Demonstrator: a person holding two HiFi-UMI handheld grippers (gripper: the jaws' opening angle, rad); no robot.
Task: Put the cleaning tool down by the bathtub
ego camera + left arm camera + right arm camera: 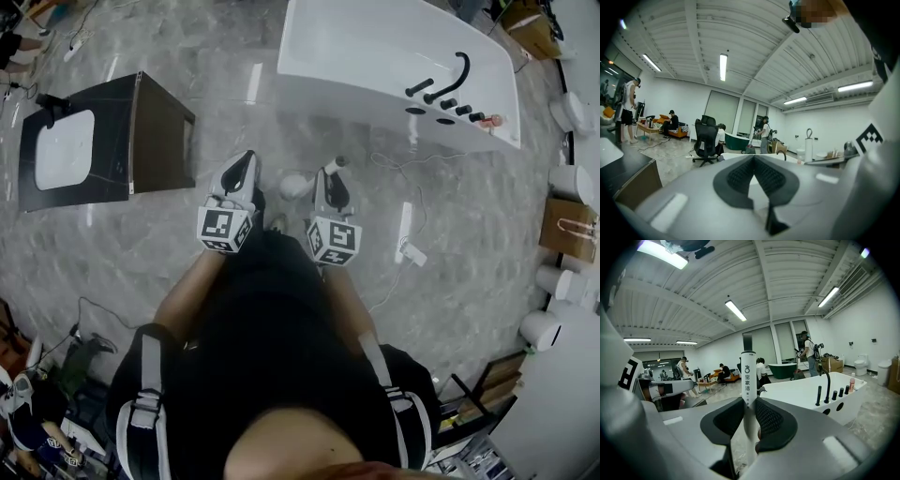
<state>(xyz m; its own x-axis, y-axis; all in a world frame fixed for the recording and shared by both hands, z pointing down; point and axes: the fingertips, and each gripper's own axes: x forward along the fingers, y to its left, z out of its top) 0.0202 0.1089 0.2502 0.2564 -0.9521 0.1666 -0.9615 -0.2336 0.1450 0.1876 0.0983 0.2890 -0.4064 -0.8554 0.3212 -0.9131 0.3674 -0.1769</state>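
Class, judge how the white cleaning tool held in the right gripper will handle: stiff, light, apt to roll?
Probably stiff: the cleaning tool stands straight from the right gripper. Being round and slim, it may roll once laid down.

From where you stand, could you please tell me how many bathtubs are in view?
2. The white bathtub stands close ahead. The dark green bathtub stands far back across the room. Others may be hidden from these views.
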